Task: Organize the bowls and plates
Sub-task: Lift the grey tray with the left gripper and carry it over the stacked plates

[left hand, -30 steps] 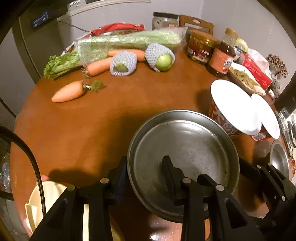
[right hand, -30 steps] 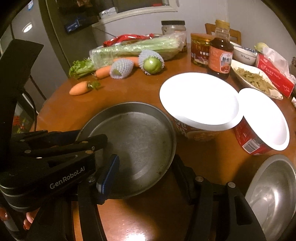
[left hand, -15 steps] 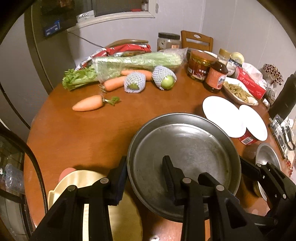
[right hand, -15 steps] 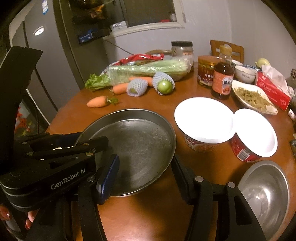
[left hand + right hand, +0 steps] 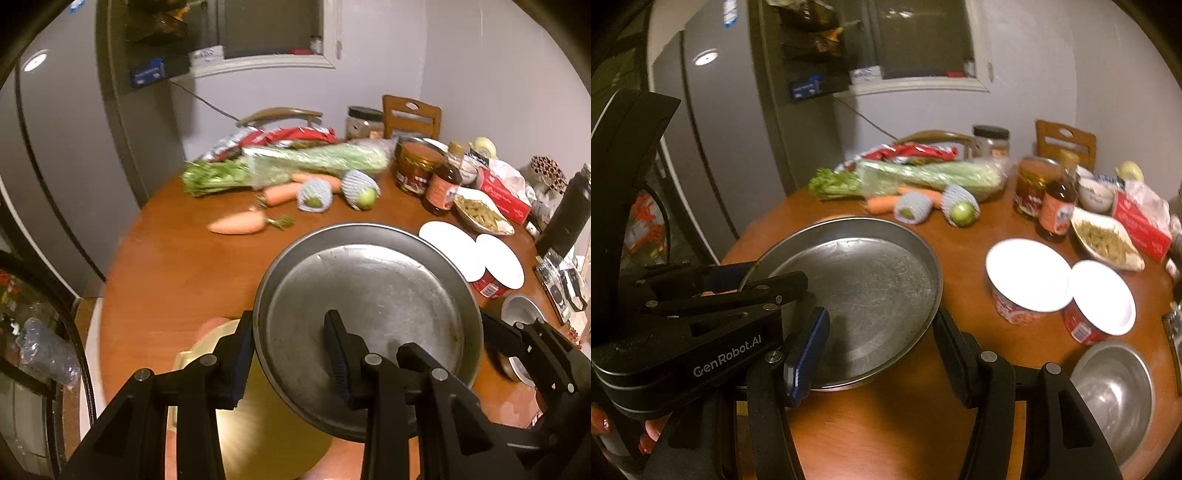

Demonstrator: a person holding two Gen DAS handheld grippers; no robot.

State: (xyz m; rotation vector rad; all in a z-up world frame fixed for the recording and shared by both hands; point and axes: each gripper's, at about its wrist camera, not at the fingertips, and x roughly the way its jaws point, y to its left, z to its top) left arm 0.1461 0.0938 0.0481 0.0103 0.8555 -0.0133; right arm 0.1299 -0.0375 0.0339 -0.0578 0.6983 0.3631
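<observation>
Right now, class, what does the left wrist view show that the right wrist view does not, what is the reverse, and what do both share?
Left wrist only: the pale yellow plate under the round metal pan, and the whole single orange carrot.

Right wrist only: the left gripper seen from the side, clamped over the pan's rim, and the full steel bowl.

Both: the pan, the bagged green celery, and two white-lidded red cups.
</observation>
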